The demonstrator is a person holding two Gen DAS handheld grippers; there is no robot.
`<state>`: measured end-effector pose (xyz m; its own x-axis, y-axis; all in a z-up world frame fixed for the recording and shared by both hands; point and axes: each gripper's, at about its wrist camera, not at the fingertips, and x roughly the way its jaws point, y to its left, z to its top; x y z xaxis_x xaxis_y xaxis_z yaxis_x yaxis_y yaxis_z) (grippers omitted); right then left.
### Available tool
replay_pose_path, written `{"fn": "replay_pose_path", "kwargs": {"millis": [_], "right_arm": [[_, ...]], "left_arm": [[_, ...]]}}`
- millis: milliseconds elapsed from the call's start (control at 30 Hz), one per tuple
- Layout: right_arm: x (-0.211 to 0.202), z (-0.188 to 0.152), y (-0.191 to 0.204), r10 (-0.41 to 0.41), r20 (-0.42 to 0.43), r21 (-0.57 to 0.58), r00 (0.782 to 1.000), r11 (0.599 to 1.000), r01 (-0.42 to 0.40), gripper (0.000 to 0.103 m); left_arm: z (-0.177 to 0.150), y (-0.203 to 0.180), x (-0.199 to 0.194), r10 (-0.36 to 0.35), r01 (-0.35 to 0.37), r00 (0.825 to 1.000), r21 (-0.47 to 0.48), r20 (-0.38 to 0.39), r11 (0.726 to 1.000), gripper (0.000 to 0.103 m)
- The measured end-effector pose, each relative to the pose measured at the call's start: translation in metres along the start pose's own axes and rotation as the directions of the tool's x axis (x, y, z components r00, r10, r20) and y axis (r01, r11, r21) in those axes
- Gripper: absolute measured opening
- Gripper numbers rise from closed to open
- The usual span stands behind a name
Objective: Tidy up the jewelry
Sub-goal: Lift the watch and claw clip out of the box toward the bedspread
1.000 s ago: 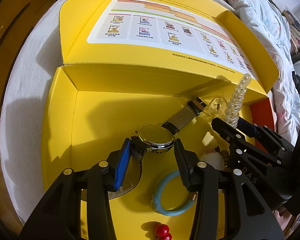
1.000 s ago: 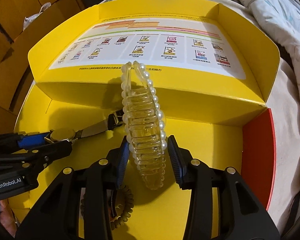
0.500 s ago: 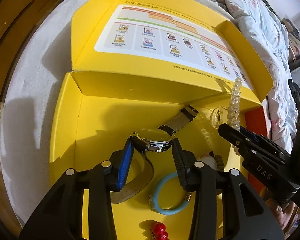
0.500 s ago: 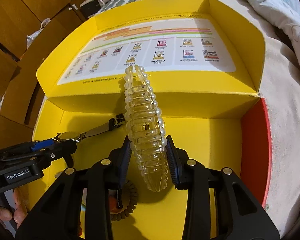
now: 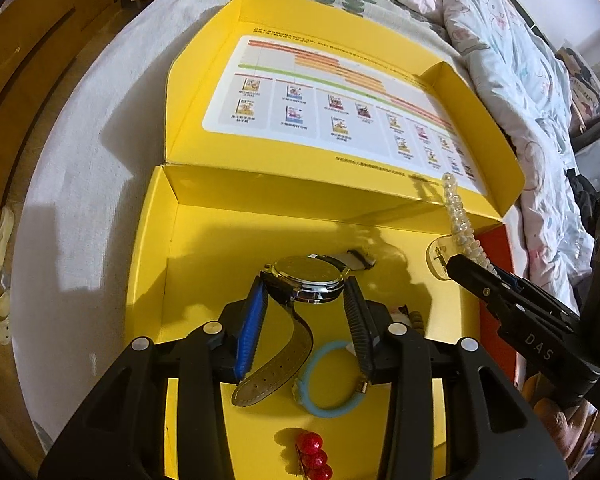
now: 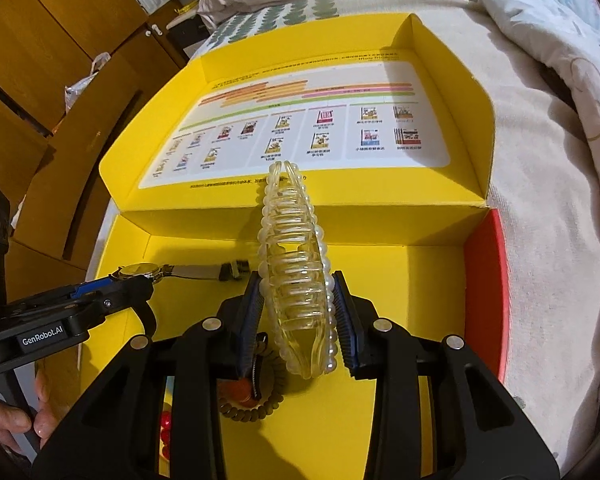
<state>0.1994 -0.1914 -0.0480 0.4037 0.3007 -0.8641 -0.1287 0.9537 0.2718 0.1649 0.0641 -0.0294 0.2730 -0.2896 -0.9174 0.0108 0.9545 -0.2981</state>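
While we hold both pieces, sorting has barely begun.
Left gripper (image 5: 304, 312): pinching watch (image 5: 306, 280).
Right gripper (image 6: 298, 312): pinching clip (image 6: 296, 264).
Left in box (image 5: 148, 264): band (image 5: 328, 380), beads (image 5: 314, 456).

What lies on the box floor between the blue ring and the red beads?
Nothing: in the left wrist view, only bare yellow floor of the box separates the blue ring from the red beads.

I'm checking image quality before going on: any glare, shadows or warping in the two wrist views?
Left wrist view: fisheye bends the yellow box edges; dark shadows beside the watch.
Right wrist view: sharp, no strong glare, and the clear hair clip reads well; rim vignetted.
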Motion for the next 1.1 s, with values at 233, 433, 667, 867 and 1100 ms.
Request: {"fn": "replay_pose_path", "kwargs": {"millis": [233,433,667,867,1100], "right_arm": [[-0.014,-0.001,0.001,0.018,0.013,0.009,1.0,1.0,-0.018,0.036],[-0.032,-0.002,0.002,0.034,0.031,0.015,0.999,0.999,-0.035,0.036],[-0.074,-0.01,0.014,0.051,0.075,0.002,0.996,0.999,-0.052,0.036],[-0.121,-0.03,0.028,0.081,0.108,-0.011,0.991,0.997,-0.081,0.036],[-0.167,-0.086,0.028,0.066,0.118,-0.009,0.991,0.998,-0.066,0.035]], "left_arm": [[-0.001,-0.005,-0.015,-0.011,0.011,1.0,-0.001,0.027,1.0,0.04],[-0.004,-0.009,-0.034,-0.025,0.025,0.998,0.005,0.055,1.0,0.04],[-0.014,-0.014,-0.066,-0.034,0.032,0.995,0.02,0.094,0.999,0.04],[-0.04,-0.025,-0.106,-0.051,0.046,0.989,0.038,0.139,0.998,0.04],[-0.098,-0.034,-0.149,-0.075,0.062,0.98,0.073,0.185,0.995,0.04]]}}
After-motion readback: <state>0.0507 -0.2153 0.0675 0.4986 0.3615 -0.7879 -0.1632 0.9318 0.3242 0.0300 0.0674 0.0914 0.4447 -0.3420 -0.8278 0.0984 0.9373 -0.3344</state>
